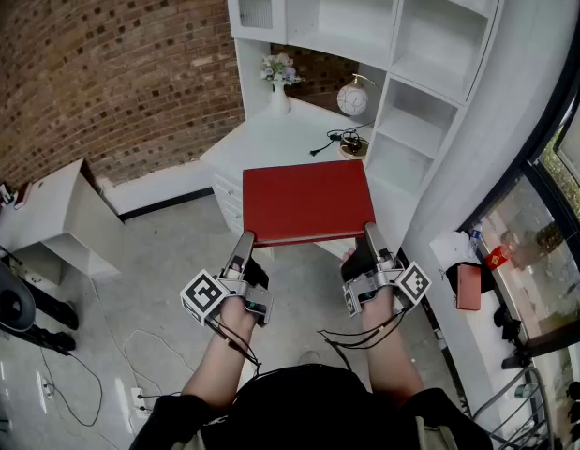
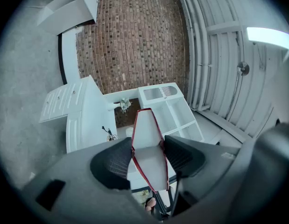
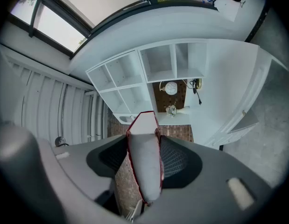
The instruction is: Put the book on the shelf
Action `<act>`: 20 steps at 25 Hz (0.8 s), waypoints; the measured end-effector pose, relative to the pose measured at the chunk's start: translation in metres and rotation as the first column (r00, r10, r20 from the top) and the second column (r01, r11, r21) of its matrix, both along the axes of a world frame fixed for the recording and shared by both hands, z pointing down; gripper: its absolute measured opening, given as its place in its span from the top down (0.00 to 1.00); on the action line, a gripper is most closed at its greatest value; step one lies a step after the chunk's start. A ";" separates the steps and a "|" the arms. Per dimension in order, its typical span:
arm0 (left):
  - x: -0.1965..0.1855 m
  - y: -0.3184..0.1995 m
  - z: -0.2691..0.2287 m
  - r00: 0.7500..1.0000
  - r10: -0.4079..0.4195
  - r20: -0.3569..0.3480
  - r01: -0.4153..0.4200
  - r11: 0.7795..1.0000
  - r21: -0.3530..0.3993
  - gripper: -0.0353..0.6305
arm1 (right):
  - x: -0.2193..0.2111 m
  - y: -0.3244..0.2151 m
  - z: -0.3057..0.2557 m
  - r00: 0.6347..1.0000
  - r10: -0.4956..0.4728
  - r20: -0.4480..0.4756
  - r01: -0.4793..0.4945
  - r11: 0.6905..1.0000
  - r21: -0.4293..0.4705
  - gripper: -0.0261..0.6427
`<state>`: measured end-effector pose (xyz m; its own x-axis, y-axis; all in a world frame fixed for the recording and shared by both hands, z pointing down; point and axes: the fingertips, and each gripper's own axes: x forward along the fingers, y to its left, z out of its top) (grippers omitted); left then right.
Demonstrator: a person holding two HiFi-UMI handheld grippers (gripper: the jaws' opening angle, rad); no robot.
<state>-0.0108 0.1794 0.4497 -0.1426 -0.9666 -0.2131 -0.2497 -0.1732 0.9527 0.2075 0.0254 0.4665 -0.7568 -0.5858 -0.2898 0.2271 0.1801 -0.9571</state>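
1. The red book (image 1: 308,202) is flat in the air in front of the white shelf (image 1: 430,54), not on it yet.
2. The left gripper (image 1: 243,248) pinches the book's edge farthest from the shelf.
3. The right gripper (image 1: 371,239) pinches that edge too, probably so the big book stays level.

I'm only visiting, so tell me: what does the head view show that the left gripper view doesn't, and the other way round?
Only the head view shows the book as a flat red cover from above, with the left gripper and right gripper side by side on its near edge. Only the left gripper view shows the book's pale page edge clamped between that gripper's jaws, and a ceiling light. Both show the book, the white shelf unit, the brick wall and a vase of flowers.
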 end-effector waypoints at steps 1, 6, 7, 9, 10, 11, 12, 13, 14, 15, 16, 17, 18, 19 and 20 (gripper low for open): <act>0.001 -0.001 0.002 1.000 -0.001 -0.001 0.001 1.000 -0.005 0.61 | 0.001 -0.001 0.000 1.000 -0.001 0.000 0.001 1.000 0.002 0.61; 0.001 -0.008 0.011 1.000 -0.001 0.008 0.002 1.000 -0.025 0.61 | 0.005 -0.008 0.000 1.000 0.002 0.002 -0.002 1.000 0.009 0.61; 0.002 -0.011 0.009 1.000 0.001 0.006 -0.001 1.000 -0.019 0.61 | 0.006 -0.010 0.000 1.000 0.002 0.003 -0.002 1.000 0.009 0.61; 0.006 -0.018 0.004 1.000 0.007 -0.001 -0.007 1.000 -0.002 0.61 | 0.008 -0.016 0.000 1.000 0.000 0.003 0.000 1.000 0.008 0.61; 0.007 -0.021 0.003 1.000 0.008 -0.001 -0.008 1.000 0.003 0.61 | 0.009 -0.019 0.001 1.000 0.000 0.003 0.000 1.000 0.008 0.61; 0.007 -0.025 0.002 1.000 0.009 0.002 -0.009 1.000 0.005 0.61 | 0.009 -0.023 0.001 1.000 -0.002 0.003 0.002 1.000 0.008 0.60; 0.007 -0.028 0.003 1.000 0.008 0.006 -0.008 1.000 0.001 0.61 | 0.008 -0.026 0.000 1.000 -0.003 0.004 0.003 1.000 0.009 0.61; 0.006 -0.031 0.005 1.000 0.007 0.011 -0.006 1.000 -0.007 0.61 | 0.008 -0.030 0.000 1.000 -0.006 0.004 0.006 1.000 0.010 0.60; 0.005 -0.034 0.005 1.000 0.005 0.013 -0.005 1.000 -0.011 0.61 | 0.006 -0.033 0.000 1.000 -0.009 0.004 0.009 1.000 0.011 0.61; 0.004 -0.036 0.004 1.000 0.002 0.013 -0.002 1.000 -0.012 0.61 | 0.005 -0.036 -0.001 1.000 -0.012 0.004 0.012 1.000 0.011 0.61; 0.004 -0.039 0.003 1.000 -0.003 0.010 0.003 1.000 -0.013 0.61 | 0.004 -0.039 -0.002 1.000 -0.016 0.005 0.016 1.000 0.012 0.61; 0.003 -0.041 0.003 1.000 -0.009 0.010 0.009 1.000 -0.013 0.61 | 0.003 -0.042 -0.002 1.000 -0.022 0.005 0.021 1.000 0.013 0.60; 0.003 -0.042 0.002 1.000 -0.013 0.010 0.013 1.000 -0.007 0.61 | 0.003 -0.045 -0.002 1.000 -0.027 0.006 0.027 1.000 0.015 0.61; 0.004 -0.044 0.001 1.000 -0.017 0.011 0.017 1.000 0.002 0.61 | 0.002 -0.047 -0.002 0.999 -0.032 0.006 0.032 0.999 0.017 0.61; 0.004 -0.046 0.000 1.000 -0.022 0.014 0.022 1.000 0.007 0.61 | 0.002 -0.050 -0.002 0.999 -0.037 0.006 0.037 0.999 0.018 0.61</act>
<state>-0.0064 0.1336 0.4498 -0.1605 -0.9618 -0.2219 -0.2671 -0.1741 0.9478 0.2093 -0.0247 0.4643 -0.7763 -0.5518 -0.3048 0.2399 0.1885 -0.9523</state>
